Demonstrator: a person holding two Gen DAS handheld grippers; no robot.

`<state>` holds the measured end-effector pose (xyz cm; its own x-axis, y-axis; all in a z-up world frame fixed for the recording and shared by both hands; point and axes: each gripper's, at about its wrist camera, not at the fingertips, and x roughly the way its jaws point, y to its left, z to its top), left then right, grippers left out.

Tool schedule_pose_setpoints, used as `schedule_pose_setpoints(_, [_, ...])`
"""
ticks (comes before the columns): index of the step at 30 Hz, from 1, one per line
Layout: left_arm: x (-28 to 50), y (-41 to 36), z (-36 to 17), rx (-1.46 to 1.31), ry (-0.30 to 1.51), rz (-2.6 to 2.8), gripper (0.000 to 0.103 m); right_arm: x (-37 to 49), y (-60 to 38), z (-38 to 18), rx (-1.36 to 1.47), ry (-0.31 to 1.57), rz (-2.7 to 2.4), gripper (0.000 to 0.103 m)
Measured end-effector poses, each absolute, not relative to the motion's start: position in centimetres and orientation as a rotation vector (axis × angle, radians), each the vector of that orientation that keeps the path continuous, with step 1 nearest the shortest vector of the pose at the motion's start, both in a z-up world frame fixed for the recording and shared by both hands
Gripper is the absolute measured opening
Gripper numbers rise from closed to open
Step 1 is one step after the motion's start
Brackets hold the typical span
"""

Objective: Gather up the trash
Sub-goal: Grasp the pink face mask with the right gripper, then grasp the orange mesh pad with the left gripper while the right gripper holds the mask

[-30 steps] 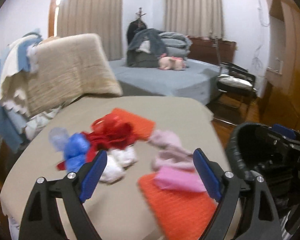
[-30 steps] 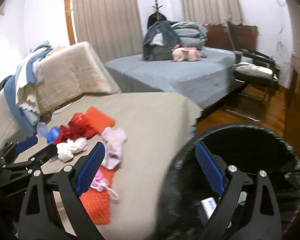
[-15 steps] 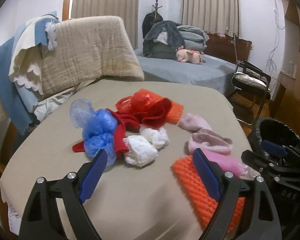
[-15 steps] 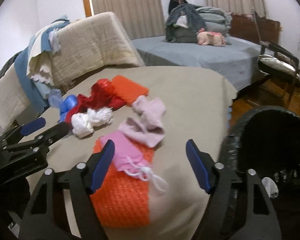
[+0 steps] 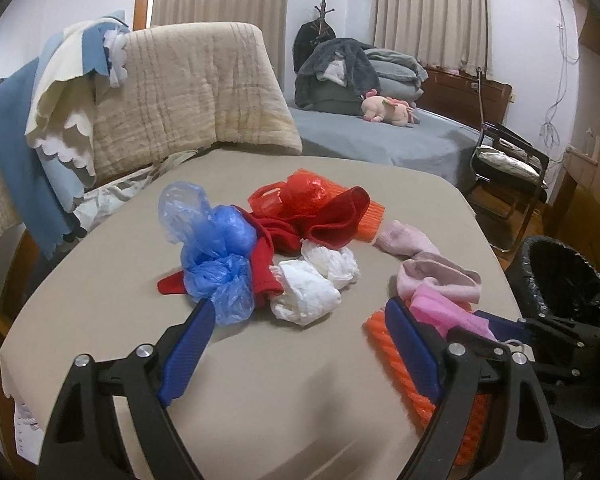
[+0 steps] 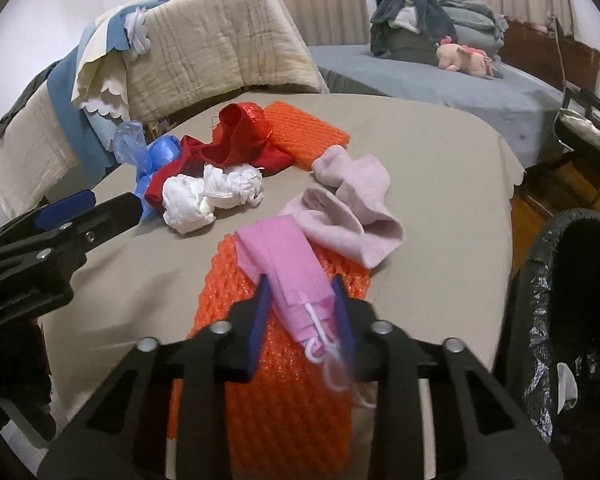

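so the right gripper [image 6: 302, 304] is just now clamping down on the pink pouch [image 6: 288, 268] at 6 o'clock of the pile, left gripper [image 5: 300, 344] hanging wide open over the white wads [image 5: 304, 298], so it's probably heading for the bin [image 6: 568, 320] at 3 o'clock.

Plastic bags [image 5: 216, 264] lie left on the table [image 5: 260, 392]; socks [image 5: 436, 276] right; bin [image 6: 572, 280] beyond its edge.

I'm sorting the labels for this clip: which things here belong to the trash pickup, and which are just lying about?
Part of the job:
- pink drawstring pouch, between the fingers of the right gripper, which have just been closing
- blue plastic bag
- white crumpled bags
- black-lined trash bin
- left gripper, open

Lying about:
- pink socks
- red cloth
- plush toy
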<state>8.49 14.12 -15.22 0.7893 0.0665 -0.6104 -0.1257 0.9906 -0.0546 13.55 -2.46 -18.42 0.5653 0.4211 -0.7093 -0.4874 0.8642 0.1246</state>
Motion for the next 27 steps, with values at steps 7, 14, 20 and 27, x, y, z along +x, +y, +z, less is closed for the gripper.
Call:
schedule_pose_setpoints(7, [8.6, 13.1, -15.1, -0.100, 0.661, 0.083, 0.084, 12.9, -3.3, -17.1, -0.067, 0.784, 0.547, 0.010])
schedule_pose_setpoints(14, [8.9, 10.8, -15.6, -0.102, 0.696, 0.029, 0.078, 12.2, -6.4, -15.3, -0.017, 0.753, 0.507, 0.008])
schedule_pose_setpoints(20, [9.1, 8.3, -16.6, -0.098, 0.744, -0.023, 0.076, 12.1, -9.3, -14.6, -0.002, 0.730, 0.436, 0.008])
schedule_pose_setpoints(27, [9.8, 6.1, -18.4, -0.088, 0.817, -0.046, 0.070, 12.2, -10.3, -15.2, 0.008, 0.732, 0.416, 0.008])
